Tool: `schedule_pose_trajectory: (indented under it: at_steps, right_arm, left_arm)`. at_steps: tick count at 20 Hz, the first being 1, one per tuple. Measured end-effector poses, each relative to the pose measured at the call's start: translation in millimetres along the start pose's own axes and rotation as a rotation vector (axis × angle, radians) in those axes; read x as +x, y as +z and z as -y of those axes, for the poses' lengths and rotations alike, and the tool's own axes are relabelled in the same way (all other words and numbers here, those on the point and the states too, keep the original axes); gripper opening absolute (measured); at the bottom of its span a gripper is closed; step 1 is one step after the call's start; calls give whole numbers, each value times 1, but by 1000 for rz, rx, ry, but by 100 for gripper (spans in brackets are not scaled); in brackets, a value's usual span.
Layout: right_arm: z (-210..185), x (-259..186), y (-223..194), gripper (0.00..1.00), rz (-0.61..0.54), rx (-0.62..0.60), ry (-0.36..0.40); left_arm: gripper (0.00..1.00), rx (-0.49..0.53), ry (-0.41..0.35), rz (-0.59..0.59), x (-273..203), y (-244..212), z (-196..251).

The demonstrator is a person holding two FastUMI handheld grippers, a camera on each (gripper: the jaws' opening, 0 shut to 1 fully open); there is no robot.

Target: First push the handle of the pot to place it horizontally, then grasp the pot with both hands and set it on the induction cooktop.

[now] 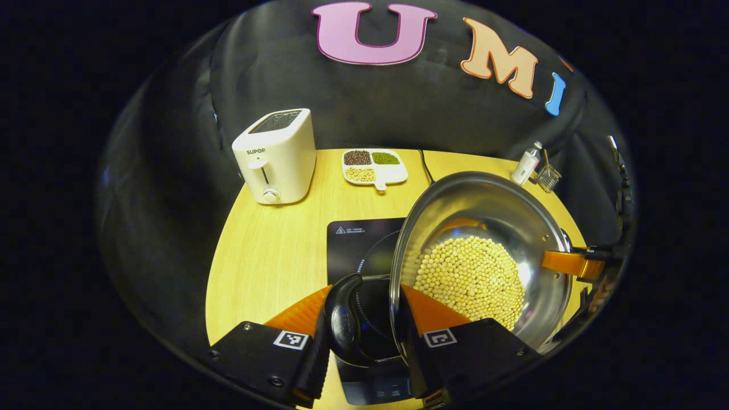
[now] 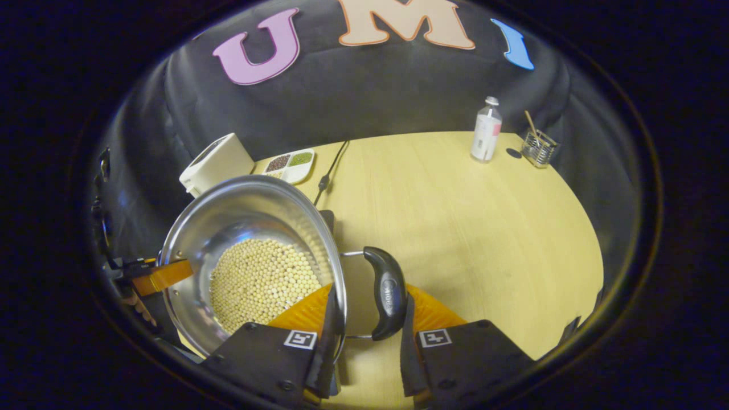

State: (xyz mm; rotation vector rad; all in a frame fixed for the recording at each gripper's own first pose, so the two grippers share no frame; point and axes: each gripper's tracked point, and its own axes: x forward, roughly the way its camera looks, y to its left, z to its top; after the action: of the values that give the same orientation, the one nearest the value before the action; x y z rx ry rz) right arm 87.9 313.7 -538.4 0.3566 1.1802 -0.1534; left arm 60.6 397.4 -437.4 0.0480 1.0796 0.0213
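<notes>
A steel pot [image 1: 484, 205] holding soybeans [image 1: 472, 279] hangs over the right part of the black induction cooktop [image 1: 359, 239]; I cannot tell if it rests on it. My left gripper [image 1: 364, 296] is shut across the pot's black side handle [image 1: 342, 319] and rim, one finger outside the handle and the other inside the wall. In the right gripper view, my right gripper [image 2: 367, 296] clamps the opposite black handle [image 2: 387, 293] and the pot's [image 2: 239, 210] rim the same way. Each view also shows the other gripper's finger at the far rim [image 1: 572, 263] [image 2: 162, 276].
A white toaster [image 1: 276, 156] and a divided dish of beans [image 1: 374, 166] stand at the back of the wooden table [image 2: 484, 228]. A cable [image 2: 330, 171] runs backward from the cooktop. A small bottle [image 2: 486, 130] and a wire holder [image 2: 538, 148] stand at the back right.
</notes>
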Motion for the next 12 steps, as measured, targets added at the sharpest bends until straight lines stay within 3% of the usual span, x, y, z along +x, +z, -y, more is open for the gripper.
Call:
schedule_pose_trajectory:
  at_steps: [3,4,8,9,10,11,12]
  right_arm:
    - [-9,13,-4,46,-49,-6,-20]
    - [-12,16,-6,50,-58,-10,-24]
    - [-18,20,-3,46,-62,-33,-41]
    - [-19,21,-2,50,-72,-36,-44]
    - [-22,23,-3,46,-74,-25,-46]
    - [-24,24,-3,51,-75,-22,-48]
    - [-24,23,-2,46,-69,-25,-52]
  left_arm:
    - [57,-21,-9,-76,12,-10,-11]
    - [58,-15,-10,-85,15,-11,-14]
    - [59,-40,-35,-121,25,-18,-19]
    - [59,-39,-35,-85,25,-11,-21]
    - [59,-28,-37,-90,27,-10,-24]
    - [58,-17,-41,-90,27,-12,-25]
    - [60,-15,-44,-72,29,-9,-26]
